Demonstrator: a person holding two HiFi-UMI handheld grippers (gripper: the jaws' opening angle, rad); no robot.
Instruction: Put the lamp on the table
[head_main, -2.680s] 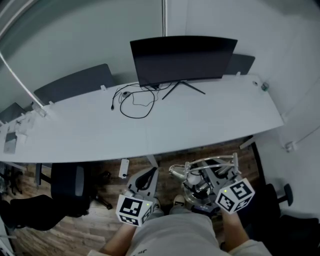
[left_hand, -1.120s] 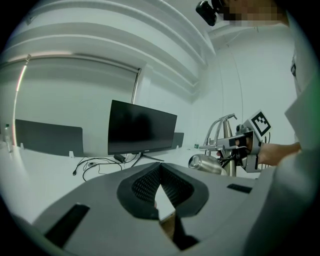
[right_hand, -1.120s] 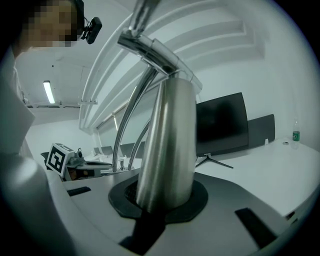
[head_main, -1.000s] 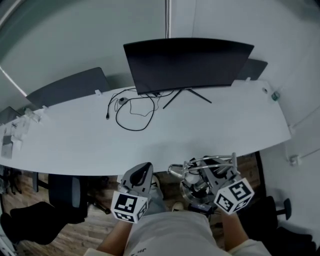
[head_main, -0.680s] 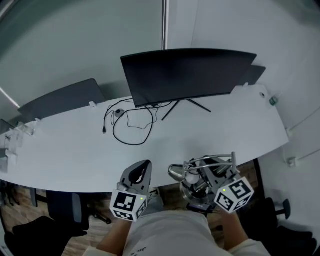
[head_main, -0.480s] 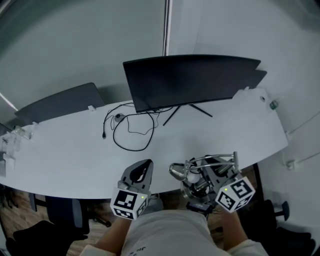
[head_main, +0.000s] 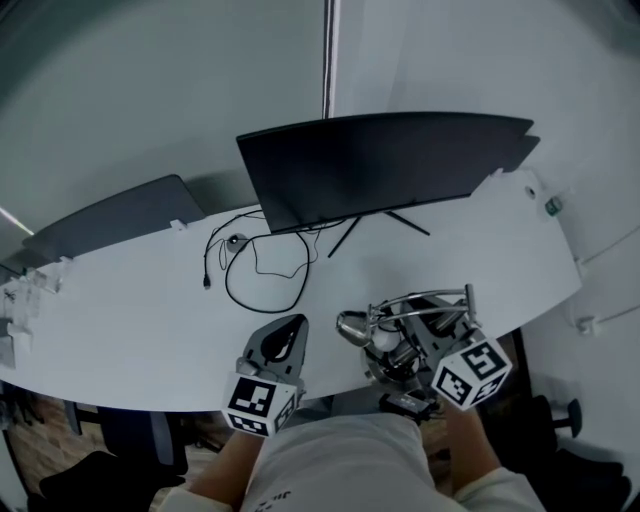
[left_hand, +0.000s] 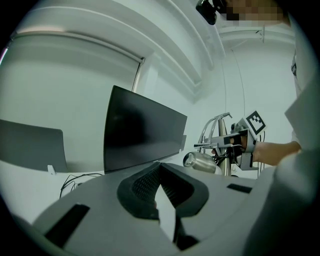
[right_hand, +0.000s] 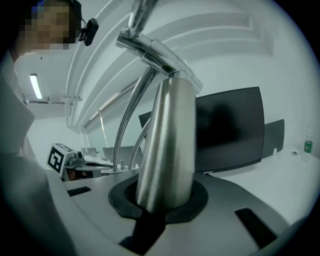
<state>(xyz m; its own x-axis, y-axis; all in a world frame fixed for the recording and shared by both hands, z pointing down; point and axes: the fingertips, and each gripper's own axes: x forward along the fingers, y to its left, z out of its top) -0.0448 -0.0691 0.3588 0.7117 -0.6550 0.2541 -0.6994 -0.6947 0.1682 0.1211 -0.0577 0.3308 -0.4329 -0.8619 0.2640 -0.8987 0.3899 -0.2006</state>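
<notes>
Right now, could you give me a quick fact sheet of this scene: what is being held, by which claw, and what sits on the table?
Held item: metal lamp
Holder: right claw, shut on the lamp's stem
Other claw: left claw, shut with nothing in it
Lamp position: carried by the near edge of the white table, not yet set down
On the table: black monitor at the back, looped black cable in front of it
Who works the claws: a person, one claw in each hand

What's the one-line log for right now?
right gripper: shut on silver metal desk lamp | left gripper: shut, empty | lamp: at white table near edge
</notes>
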